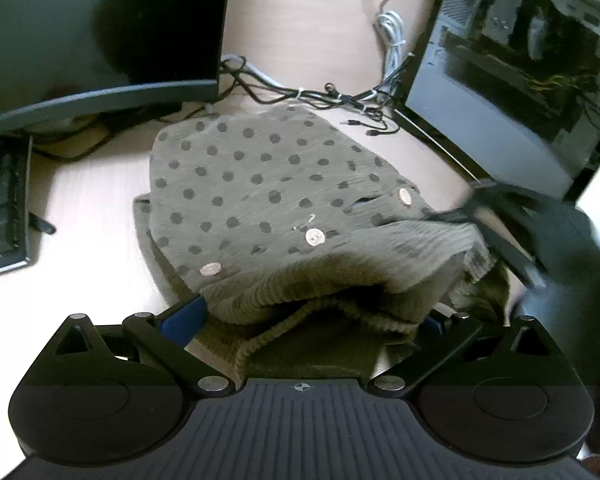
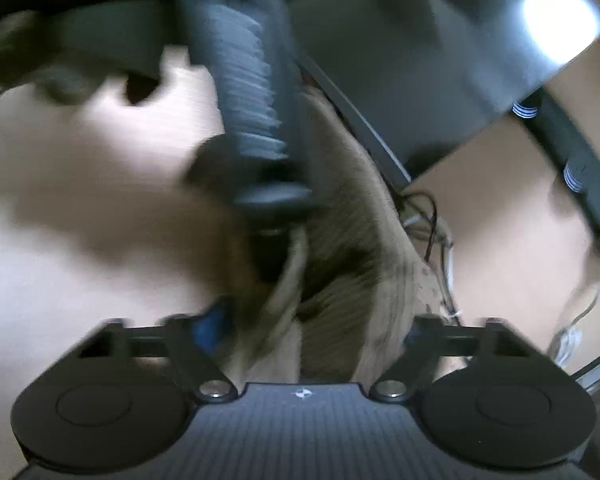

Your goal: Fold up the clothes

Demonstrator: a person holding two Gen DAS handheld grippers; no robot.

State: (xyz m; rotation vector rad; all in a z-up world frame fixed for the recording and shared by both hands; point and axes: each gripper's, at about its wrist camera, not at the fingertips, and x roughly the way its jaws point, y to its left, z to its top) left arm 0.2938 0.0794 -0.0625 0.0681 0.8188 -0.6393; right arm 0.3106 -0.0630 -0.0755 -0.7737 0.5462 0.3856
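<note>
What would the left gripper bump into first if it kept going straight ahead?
The left gripper would meet the folded spotted cardigan straight away; its ribbed edge already lies between the fingers. Farther along that line lie the tangled cables on the desk, though depth is hard to judge.

The cardigan (image 1: 268, 200) is olive-brown knit with dark round dots all over. Three shiny round buttons (image 1: 314, 237) run in a slanted line, from 7 o'clock up to 2 o'clock. It lies folded in soft, thick layers on the pale worktop (image 1: 92, 200), in the middle of the left view. The dotted part is on top and mostly flat. At 6 o'clock its ribbed edge (image 1: 320, 284) is rolled over and puffy. In the right view the ribbed knit (image 2: 340, 280) looks blurry and bunched up at 6 o'clock.
</note>
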